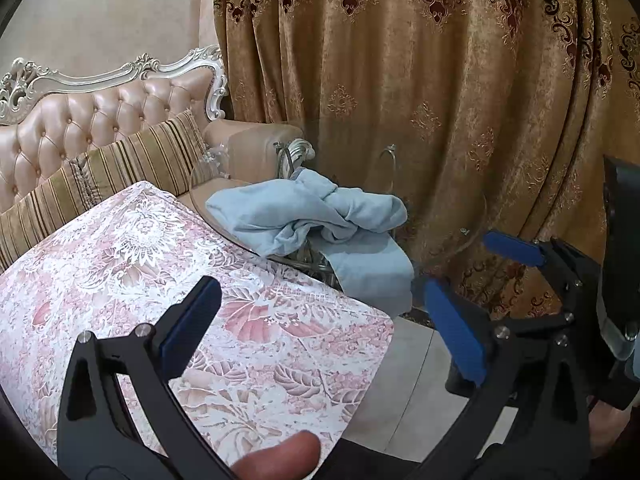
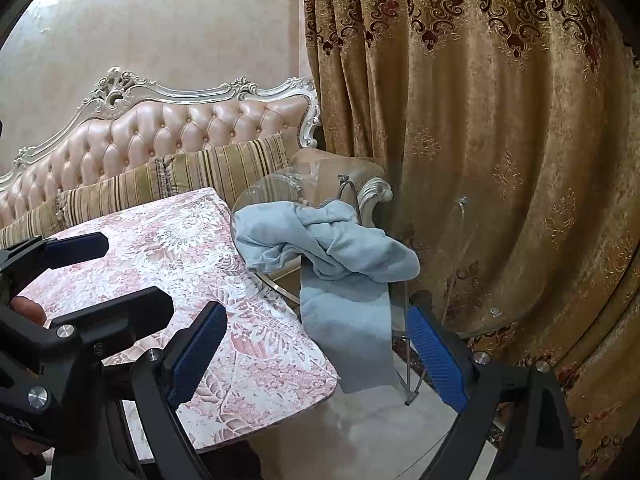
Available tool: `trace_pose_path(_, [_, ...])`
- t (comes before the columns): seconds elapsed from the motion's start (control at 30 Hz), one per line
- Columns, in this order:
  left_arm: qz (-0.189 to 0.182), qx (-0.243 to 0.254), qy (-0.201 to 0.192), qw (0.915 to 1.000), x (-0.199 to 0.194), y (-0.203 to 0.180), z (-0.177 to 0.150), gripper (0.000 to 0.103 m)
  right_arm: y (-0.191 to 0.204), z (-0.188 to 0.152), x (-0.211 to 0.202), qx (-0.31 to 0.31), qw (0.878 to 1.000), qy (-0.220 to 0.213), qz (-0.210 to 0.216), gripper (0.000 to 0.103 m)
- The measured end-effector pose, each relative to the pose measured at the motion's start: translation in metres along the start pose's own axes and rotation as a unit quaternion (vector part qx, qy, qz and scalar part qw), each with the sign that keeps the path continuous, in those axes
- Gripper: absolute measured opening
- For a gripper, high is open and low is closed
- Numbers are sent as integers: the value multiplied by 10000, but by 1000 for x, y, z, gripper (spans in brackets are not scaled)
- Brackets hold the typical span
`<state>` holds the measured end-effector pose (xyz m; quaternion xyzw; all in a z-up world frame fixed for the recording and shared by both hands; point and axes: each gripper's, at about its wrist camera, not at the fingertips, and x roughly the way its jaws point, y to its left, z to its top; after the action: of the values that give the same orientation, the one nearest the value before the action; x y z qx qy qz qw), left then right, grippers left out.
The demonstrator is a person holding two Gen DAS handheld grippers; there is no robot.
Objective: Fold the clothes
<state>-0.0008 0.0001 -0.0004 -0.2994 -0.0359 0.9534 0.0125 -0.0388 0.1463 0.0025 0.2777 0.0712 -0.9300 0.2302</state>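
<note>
Ahead of both tools, just past the far edge of the floral worktop (image 1: 168, 280), sits the pale blue garment (image 1: 316, 216), bunched in a knotted heap on a round glass side table (image 2: 472, 312), with one long tail hanging off the near rim toward the floor. The left tool (image 1: 324, 320) is spread wide, nothing between its blue pads, angled down over the worktop's corner. The right tool (image 2: 316, 356) is just as wide and just as empty, its right finger (image 2: 436, 356) low beside the glass table's edge, the hanging tail between the two fingers in that view but untouched.

Now the risks, as I read them. That garment is twisted on itself, so a pinch at the heap could catch two or three layers at once, and it would come across to the worktop still knotted. Grabbing only the dangling tail looks tempting, but a pull there may drag the bundle over the glass rim and drop it on the tiled floor (image 2: 360, 432). The glass itself is the worry: clear, hard to judge, and a finger reaching in low could knock its edge or the thin metal frame (image 2: 348, 196) beneath. The tools also sit close together, so reaching for one spot could make them clash.
</note>
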Motion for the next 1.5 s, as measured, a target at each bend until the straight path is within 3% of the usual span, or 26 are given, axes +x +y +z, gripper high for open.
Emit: trace_pose_path(1.5, [-42,-41,107,9999,6,1,1,102,-4,1,3,19,10000,20,0,93])
